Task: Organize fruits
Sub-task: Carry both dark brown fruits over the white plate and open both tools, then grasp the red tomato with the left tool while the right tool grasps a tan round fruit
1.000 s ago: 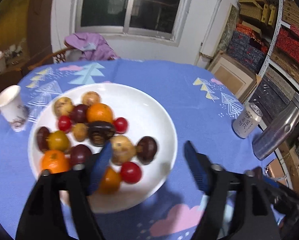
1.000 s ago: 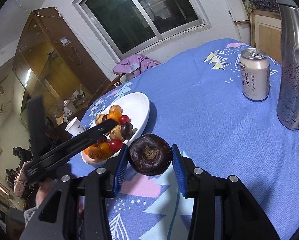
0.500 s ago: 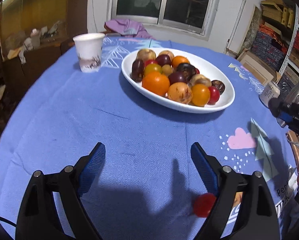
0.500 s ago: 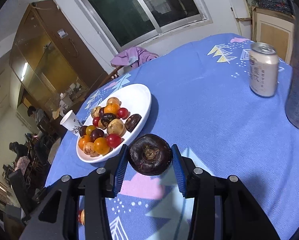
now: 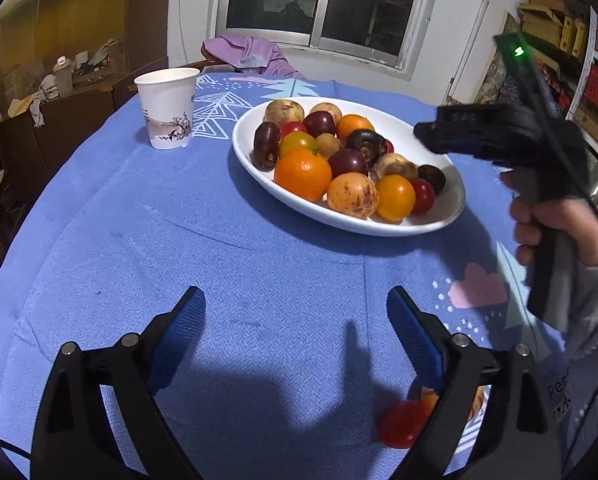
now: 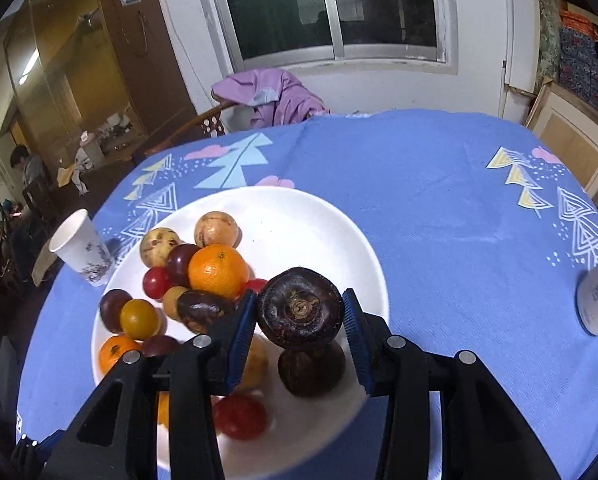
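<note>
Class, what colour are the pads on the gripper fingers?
Blue, ribbed pads on black fingers; clearest in the left wrist view.

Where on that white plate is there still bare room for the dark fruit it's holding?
The white plate is bare on its far and right side, between the orange and the rim. The left half is crowded, and under the held dark fruit lies another dark fruit.
</note>
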Demonstrator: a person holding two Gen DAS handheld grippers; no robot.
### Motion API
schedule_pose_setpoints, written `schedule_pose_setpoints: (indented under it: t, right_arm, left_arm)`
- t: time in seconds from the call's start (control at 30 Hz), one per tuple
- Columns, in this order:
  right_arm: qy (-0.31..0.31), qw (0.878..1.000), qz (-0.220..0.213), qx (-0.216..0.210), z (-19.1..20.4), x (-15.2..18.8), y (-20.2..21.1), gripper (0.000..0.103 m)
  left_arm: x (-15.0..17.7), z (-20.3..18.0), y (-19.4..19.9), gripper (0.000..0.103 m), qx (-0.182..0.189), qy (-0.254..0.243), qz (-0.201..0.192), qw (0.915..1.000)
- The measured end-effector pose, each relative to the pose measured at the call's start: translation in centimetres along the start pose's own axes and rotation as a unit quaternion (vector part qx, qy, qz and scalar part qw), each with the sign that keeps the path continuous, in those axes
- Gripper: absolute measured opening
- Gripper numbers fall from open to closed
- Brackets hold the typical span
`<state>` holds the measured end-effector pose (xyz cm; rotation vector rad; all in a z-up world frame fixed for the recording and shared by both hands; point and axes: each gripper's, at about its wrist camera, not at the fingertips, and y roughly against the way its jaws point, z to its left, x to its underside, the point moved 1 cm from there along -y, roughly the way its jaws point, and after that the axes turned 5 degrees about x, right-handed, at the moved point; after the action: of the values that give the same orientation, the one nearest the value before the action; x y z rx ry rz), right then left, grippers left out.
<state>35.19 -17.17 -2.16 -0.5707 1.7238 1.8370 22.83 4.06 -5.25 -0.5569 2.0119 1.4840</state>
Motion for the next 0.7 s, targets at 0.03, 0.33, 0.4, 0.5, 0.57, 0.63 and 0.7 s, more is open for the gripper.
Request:
schedule_pose_setpoints:
  t: [0.03, 0.33, 0.4, 0.5, 0.57, 0.63, 0.7]
  right_arm:
    - [0.000, 1.000, 0.007, 0.002, 0.1, -0.1, -0.7, 0.044]
    - [0.009, 0.999, -0.027, -0.013, -1.0, 2.1, 4.2, 0.044]
    - [0.017, 0.999, -0.041, -0.026, -1.6, 4.0, 7.3, 0.045]
    - [0.015, 0.997, -0.051, -0.053, -2.5, 7.6, 11.2, 0.056]
    - [0.002, 0.995, -0.053, -0.084, -3.1, 10.3, 13.3, 0.059]
    - [-0.011, 0.992, -0.053, -0.112, -3.4, 12.1, 14.4, 0.059]
    - [-0.020, 0.988, -0.057, -0.139, -3.7, 14.0, 14.6, 0.059]
  left_arm:
    - [0.0, 0.0, 0.0, 0.090, 0.001, 0.001, 0.000, 1.0000]
    - [0.2, 0.0, -0.3, 0.090, -0.005, -0.006, 0.006, 1.0000]
    - [0.3, 0.3, -0.3, 0.090, -0.008, -0.002, 0.005, 1.0000]
    - [0.8, 0.7, -0.2, 0.090, -0.007, 0.006, 0.006, 0.9999]
    - [1.3, 0.7, 0.0, 0.090, -0.010, 0.008, 0.007, 0.9999]
    - [1.8, 0.5, 0.2, 0.090, -0.008, 0.013, 0.007, 0.9999]
    - [2.8, -0.2, 0.5, 0.090, 0.003, 0.009, 0.011, 0.9999]
